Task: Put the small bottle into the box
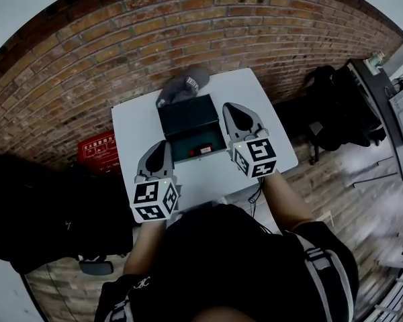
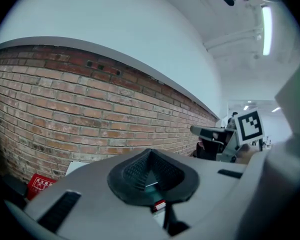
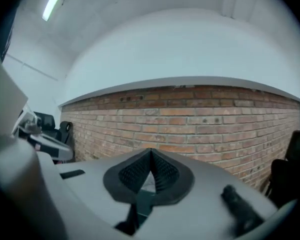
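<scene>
Table (image 1: 131,129): bottle (image 1: 203,151) in box (image 1: 188,116), between tools (image 1: 159,151) (image 1: 238,115)

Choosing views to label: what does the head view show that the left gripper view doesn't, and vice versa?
Head view only: the whole white table, the open green box with a small red-labelled item inside, a grey cap behind it, and the left gripper and right gripper from above.
Left gripper view only: its jaws close up, shut with nothing gripped, and a ceiling light.
Both: brick wall, red crate, the right gripper, a sliver of the box.
</scene>
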Demonstrator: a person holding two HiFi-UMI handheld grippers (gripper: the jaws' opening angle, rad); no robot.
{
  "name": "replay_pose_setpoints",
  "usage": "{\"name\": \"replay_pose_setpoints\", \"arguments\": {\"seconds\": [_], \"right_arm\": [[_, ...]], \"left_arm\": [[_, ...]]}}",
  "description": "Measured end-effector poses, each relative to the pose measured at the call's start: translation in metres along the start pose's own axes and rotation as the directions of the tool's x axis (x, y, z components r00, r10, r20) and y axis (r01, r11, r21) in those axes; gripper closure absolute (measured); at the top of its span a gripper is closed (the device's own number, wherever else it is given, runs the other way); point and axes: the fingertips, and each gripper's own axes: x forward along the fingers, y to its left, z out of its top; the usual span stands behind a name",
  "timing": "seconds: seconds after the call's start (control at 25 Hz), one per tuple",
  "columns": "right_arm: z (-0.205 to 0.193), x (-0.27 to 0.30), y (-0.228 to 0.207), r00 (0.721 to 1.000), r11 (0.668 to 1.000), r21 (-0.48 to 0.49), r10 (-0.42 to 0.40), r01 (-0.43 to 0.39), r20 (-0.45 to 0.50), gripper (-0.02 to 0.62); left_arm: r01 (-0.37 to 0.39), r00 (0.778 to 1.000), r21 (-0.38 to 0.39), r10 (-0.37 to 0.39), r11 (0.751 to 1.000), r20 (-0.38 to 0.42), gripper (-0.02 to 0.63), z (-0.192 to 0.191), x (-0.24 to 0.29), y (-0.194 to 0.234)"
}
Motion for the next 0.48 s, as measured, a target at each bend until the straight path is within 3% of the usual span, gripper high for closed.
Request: {"name": "replay_pose_setpoints", "arguments": {"seconds": [0.12,0.24,0.48], "right_arm": [[0.029,-0.023,-0.009,0.992,0.996,0.026,-0.085,0.083,0.094,0.566],[0.040,-0.043,-0.002,0.984,0.994,0.026,-0.109,0.106,0.140,0.568],[0.011,-0.057,0.017,0.988,0.991,0.065,-0.126,0.120,0.090,0.568]], "left_arm": [[0.026,1.000,0.012,-0.026,1.000,0.003,0.595,0.002,0.002,-0.008],[0.048,0.999,0.025,-0.048,0.999,0.009,0.595,0.005,0.002,-0.015],[0.071,0.997,0.034,-0.071,0.997,0.007,0.595,0.005,0.004,-0.017]]}}
